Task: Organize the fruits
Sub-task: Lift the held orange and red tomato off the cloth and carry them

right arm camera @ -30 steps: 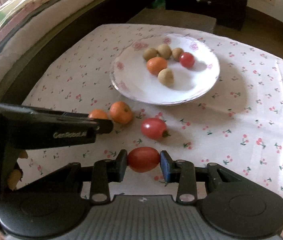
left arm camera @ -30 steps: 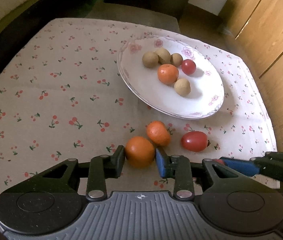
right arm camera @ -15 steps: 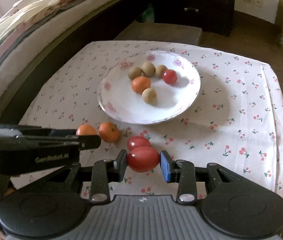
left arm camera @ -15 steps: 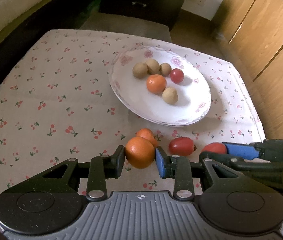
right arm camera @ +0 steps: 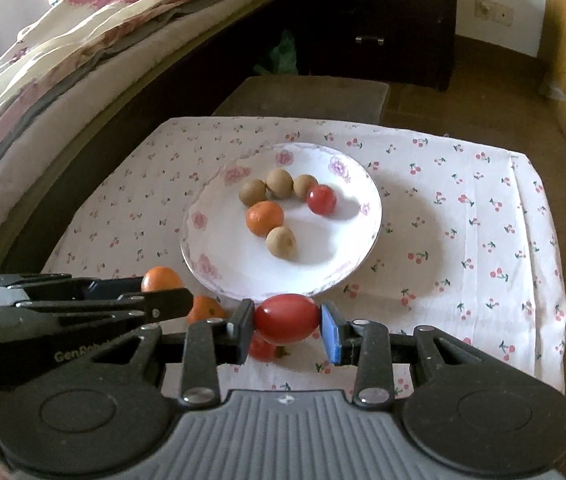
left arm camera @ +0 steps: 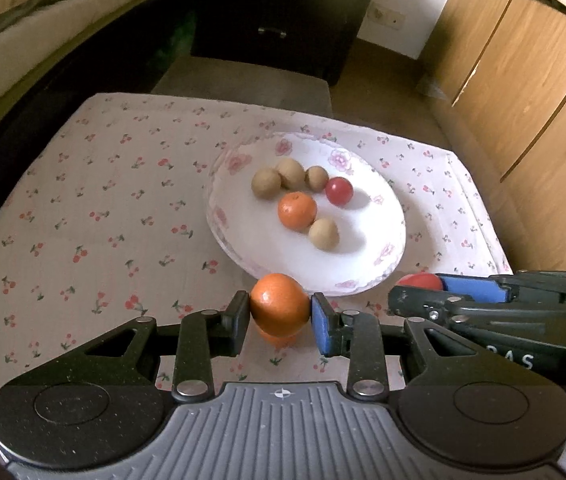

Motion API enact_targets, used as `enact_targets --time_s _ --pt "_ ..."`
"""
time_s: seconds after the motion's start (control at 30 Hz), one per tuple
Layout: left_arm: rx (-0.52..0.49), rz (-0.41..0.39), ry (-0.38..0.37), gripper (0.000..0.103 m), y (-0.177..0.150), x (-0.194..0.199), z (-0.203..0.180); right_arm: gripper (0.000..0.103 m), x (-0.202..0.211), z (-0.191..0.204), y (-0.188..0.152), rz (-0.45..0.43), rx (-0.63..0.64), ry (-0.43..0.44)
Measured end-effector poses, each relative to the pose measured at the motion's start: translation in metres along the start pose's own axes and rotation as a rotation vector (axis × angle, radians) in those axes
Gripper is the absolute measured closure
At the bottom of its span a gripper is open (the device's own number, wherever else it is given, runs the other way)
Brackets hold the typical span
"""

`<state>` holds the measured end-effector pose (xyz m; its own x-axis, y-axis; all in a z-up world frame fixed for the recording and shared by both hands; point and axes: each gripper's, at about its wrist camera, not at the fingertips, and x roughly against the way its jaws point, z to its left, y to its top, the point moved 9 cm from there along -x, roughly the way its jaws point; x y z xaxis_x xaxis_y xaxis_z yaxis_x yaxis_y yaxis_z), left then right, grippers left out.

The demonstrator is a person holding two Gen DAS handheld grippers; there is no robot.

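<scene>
My left gripper (left arm camera: 280, 315) is shut on an orange (left arm camera: 279, 308) and holds it just above the cherry-print cloth, in front of the white flowered plate (left arm camera: 387, 256). A second orange (left arm camera: 277, 339) lies on the cloth right under it. My right gripper (right arm camera: 287, 321) is shut on a red tomato (right arm camera: 287, 317), with another tomato (right arm camera: 260, 349) on the cloth beneath. The plate (right arm camera: 199, 248) carries several brown longans, an orange (right arm camera: 264, 218) and a small tomato (right arm camera: 321, 199). Each gripper shows in the other's view: the right gripper (left arm camera: 423, 290) at the right, the left gripper (right arm camera: 163, 290) at the left.
A bed with folded blankets (right arm camera: 63, 60) runs along the left. A dark drawer cabinet (right arm camera: 379, 20) and a low brown stool (right arm camera: 303, 94) stand behind the table. Wooden wardrobe doors (left arm camera: 523, 80) fill the right. The cloth's right edge (right arm camera: 547, 240) drops to the floor.
Both grippers have lifted off the cloth with their fruit, the orange and the tomato, and drawn back, so the plate looks smaller and farther. The loose orange and tomato stay on the cloth.
</scene>
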<state>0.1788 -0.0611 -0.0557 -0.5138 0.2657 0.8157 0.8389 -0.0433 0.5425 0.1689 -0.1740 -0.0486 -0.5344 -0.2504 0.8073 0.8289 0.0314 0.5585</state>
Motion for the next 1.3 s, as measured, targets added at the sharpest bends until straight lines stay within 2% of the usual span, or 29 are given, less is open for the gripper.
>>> enact_targets --time_s 0.5,0.67,0.8,0.83,1.0,1.1,1.2,1.3 --pt "0.002 -0.013 0.008 0.064 0.024 -0.014 -0.001 0.067 -0.016 -0.014 0.019 -0.004 -0.009 -0.014" --pt "-0.021 0.004 -0.017 0.064 0.014 -0.007 -0.002 0.067 -0.018 -0.014 0.019 -0.002 -0.016 -0.008" --pt "-0.091 0.023 -0.04 0.061 -0.004 0.0 -0.015 0.067 -0.015 -0.013 0.013 0.002 -0.011 -0.007" --pt "-0.098 0.032 -0.035 0.06 -0.007 -0.003 -0.015 0.067 -0.015 -0.013 0.01 0.006 -0.009 -0.009" --pt "-0.052 0.052 0.008 0.063 -0.013 -0.011 0.0 0.067 -0.008 -0.023 0.0 0.008 -0.018 -0.018" --pt "-0.102 0.005 -0.066 0.063 -0.021 0.009 -0.026 0.067 0.002 -0.037 -0.008 0.001 -0.033 -0.028" --pt "-0.163 0.054 -0.192 0.062 -0.049 0.016 -0.066 0.067 0.013 -0.054 -0.016 -0.004 -0.059 -0.048" --pt "-0.232 0.096 -0.244 0.062 -0.076 0.016 -0.101 0.067 0.024 -0.07 -0.023 -0.011 -0.079 -0.062"
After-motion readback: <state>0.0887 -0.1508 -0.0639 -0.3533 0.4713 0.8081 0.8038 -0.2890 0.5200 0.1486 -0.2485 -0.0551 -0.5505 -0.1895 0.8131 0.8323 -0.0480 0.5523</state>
